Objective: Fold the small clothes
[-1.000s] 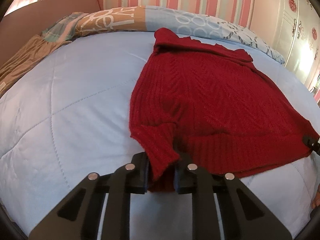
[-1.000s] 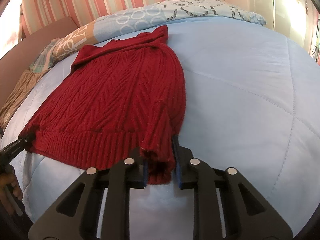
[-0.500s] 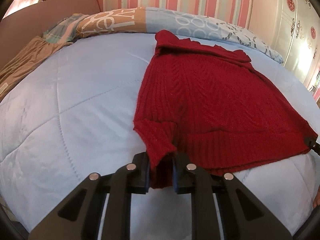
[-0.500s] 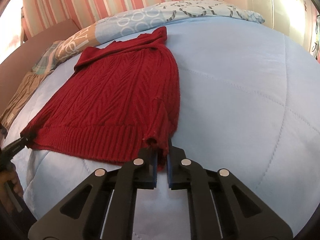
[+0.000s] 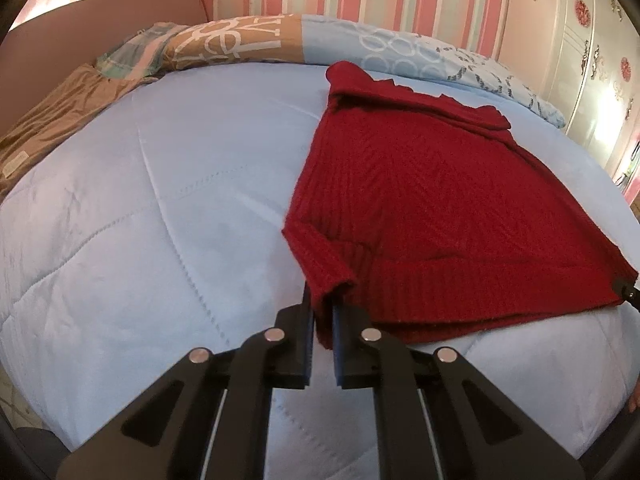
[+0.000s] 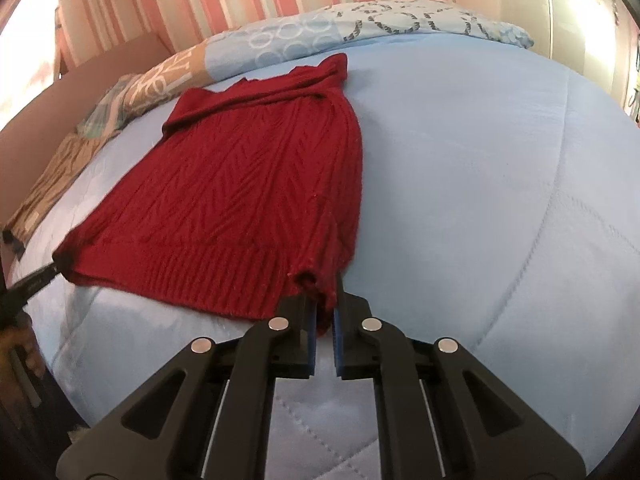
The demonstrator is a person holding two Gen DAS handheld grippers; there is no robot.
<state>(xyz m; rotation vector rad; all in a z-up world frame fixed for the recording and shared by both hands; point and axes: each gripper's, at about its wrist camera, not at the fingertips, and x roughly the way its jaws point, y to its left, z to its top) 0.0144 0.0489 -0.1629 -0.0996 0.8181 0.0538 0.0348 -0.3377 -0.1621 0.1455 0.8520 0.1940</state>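
A red knit sweater (image 5: 432, 200) lies flat on the light blue quilt, collar towards the pillows; it also shows in the right wrist view (image 6: 248, 200). My left gripper (image 5: 322, 312) is shut on the sweater's near left hem corner, with a sleeve cuff bunched over it. My right gripper (image 6: 325, 308) is shut on the near right hem corner. The right gripper's tip (image 5: 626, 292) shows at the far hem corner in the left wrist view. The left gripper's tip (image 6: 36, 280) shows at the other corner in the right wrist view.
The light blue quilt (image 5: 160, 220) covers the bed. Patterned pillows (image 5: 280, 40) and a brown cloth (image 5: 52, 124) lie along the head and left side. A striped wall stands behind, and a white wardrobe (image 5: 592, 60) at right.
Both grippers closed tighter on the hem corners and pulled back towards the bed's near edge. The hem drew straighter between them.
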